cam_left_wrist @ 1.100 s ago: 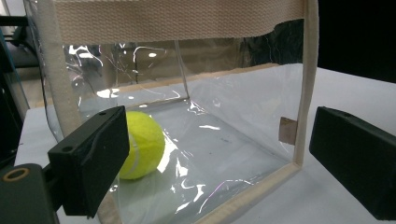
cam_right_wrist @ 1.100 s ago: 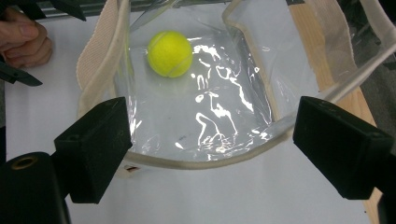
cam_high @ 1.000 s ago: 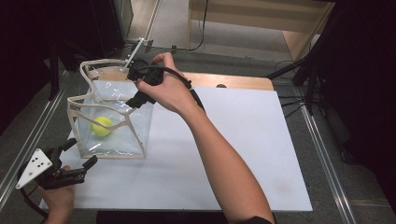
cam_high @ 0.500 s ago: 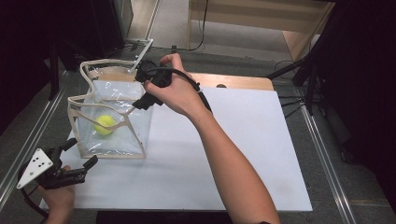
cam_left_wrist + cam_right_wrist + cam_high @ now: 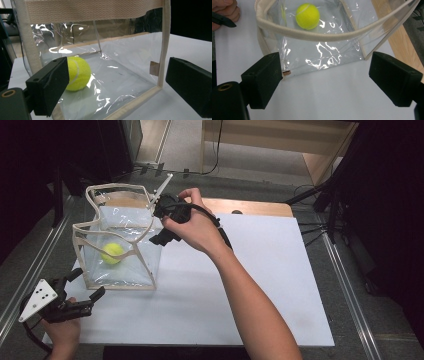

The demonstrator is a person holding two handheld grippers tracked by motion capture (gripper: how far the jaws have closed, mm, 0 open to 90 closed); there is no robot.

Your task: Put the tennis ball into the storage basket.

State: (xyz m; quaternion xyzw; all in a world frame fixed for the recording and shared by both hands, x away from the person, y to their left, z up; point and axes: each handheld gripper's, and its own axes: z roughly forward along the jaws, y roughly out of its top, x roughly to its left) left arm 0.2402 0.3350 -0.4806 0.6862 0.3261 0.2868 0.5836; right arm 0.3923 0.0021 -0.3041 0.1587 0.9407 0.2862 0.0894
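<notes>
A: Nearest, what is the left gripper (image 5: pixel 85 285) doing?

B: It sits low at the table's (image 5: pixel 260 285) near-left corner, jaws wide apart and holding nothing, aimed at the clear bag (image 5: pixel 120 65).

A: And farther back?

B: 1 tennis ball (image 5: pixel 113 253) lies on the floor of the bag. The right gripper (image 5: pixel 159 222) hangs over the bag's far-right rim, jaws apart, nothing between them.

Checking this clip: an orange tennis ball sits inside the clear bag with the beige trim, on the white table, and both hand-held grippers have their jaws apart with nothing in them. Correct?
Not quite: the tennis ball is yellow-green, not orange, as the right gripper view shows. The rest holds: it sits inside the clear bag on the white table, and the left hand-held gripper and right hand-held gripper both have their jaws apart, holding nothing.
</notes>
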